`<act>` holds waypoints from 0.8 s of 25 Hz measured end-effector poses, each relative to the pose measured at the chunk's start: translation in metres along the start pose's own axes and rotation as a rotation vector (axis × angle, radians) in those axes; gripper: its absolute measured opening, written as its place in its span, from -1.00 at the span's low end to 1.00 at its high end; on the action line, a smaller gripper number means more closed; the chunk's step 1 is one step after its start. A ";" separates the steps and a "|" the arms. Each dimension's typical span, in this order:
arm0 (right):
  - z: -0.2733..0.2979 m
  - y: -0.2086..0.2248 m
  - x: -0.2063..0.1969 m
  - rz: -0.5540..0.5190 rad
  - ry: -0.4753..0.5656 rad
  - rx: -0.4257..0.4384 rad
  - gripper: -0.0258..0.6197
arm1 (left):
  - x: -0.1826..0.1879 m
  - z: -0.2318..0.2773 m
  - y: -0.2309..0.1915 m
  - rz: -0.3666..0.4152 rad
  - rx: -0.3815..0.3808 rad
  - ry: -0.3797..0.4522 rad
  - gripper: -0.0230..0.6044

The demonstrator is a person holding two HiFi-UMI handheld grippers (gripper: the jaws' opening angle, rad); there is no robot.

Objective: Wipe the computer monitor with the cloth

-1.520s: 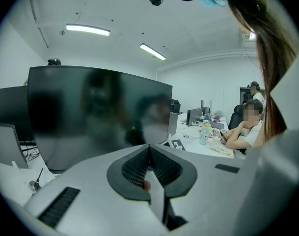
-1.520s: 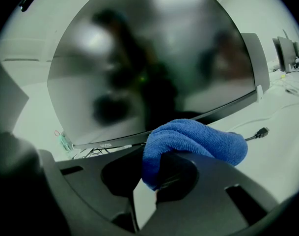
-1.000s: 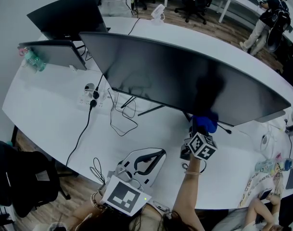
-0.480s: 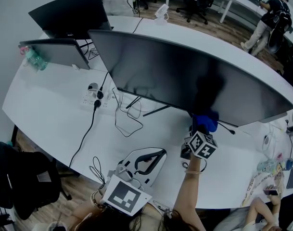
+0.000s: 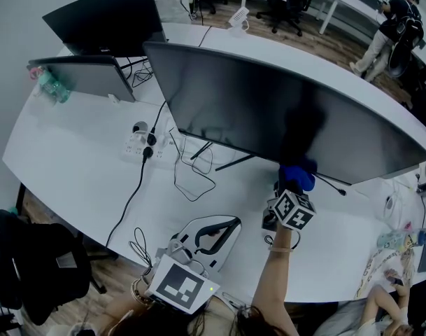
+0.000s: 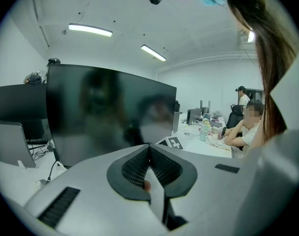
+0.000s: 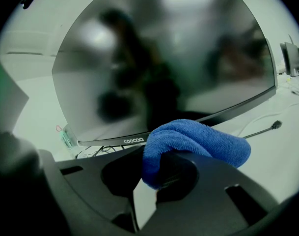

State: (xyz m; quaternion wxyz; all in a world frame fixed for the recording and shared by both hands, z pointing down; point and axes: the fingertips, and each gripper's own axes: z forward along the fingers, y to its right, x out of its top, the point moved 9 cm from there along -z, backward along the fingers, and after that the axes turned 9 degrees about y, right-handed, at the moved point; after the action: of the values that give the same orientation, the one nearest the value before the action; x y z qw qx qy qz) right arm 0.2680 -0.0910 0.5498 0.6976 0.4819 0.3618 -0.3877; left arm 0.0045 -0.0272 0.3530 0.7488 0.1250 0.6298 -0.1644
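Head view: computer monitor (image 5: 268, 110), wide and curved, screen dark, stands on its thin legs across a white desk (image 5: 73, 152). It serves as the landmark for all places below.

Right gripper (image 5: 289, 200) is held at the monitor's lower edge, right of the monitor's middle, with its marker cube facing up. Blue cloth (image 5: 297, 176) sits at the gripper's tip, right against the lower bezel. Contact with the bezel cannot be confirmed from this view.

Right gripper view: right gripper (image 7: 154, 176) has its jaws pinching the cloth (image 7: 198, 141), with one folded end clamped between them. The rest bulges out over the right jaw. The monitor (image 7: 188, 58) fills the field beyond the cloth, and the word "coocaa" reads on the bezel just left of it. The screen shows only blurred reflections.

Left gripper view: left gripper (image 6: 150, 154) has its jaws pressed together with nothing between them. It points at the monitor (image 6: 105, 112) from well in front. A seated person (image 6: 247, 127) is off the monitor's right end.

Head view, left gripper (image 5: 213, 231): it is near the desk's front edge, well apart from the monitor and in front of its middle.

Other items:
- Power strip (image 5: 139, 145) and loose cables (image 5: 192, 166) lie below the monitor's left end.
- Second dark monitor (image 5: 104, 19) stands behind that left end.
- Smaller screen (image 5: 83, 79) stands to the left of the monitor.
- Black chair (image 5: 38, 264) is off the desk, far left of the monitor and in front of it.
- Standing person (image 5: 394, 26) is far behind the monitor's right end.
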 end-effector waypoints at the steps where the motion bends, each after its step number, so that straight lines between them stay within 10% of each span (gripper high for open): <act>1: 0.001 -0.002 -0.001 0.002 0.002 -0.001 -0.74 | -0.001 -0.003 -0.002 0.000 0.002 -0.003 -0.90; 20: 0.013 -0.040 -0.005 -0.012 0.007 0.001 -0.74 | -0.002 -0.037 -0.034 -0.010 0.026 0.022 -0.90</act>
State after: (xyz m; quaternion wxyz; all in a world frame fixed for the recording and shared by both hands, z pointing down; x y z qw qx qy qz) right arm 0.2321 -0.1121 0.5427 0.6938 0.4812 0.3671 -0.3903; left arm -0.0429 -0.0439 0.3492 0.7391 0.1336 0.6366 -0.1750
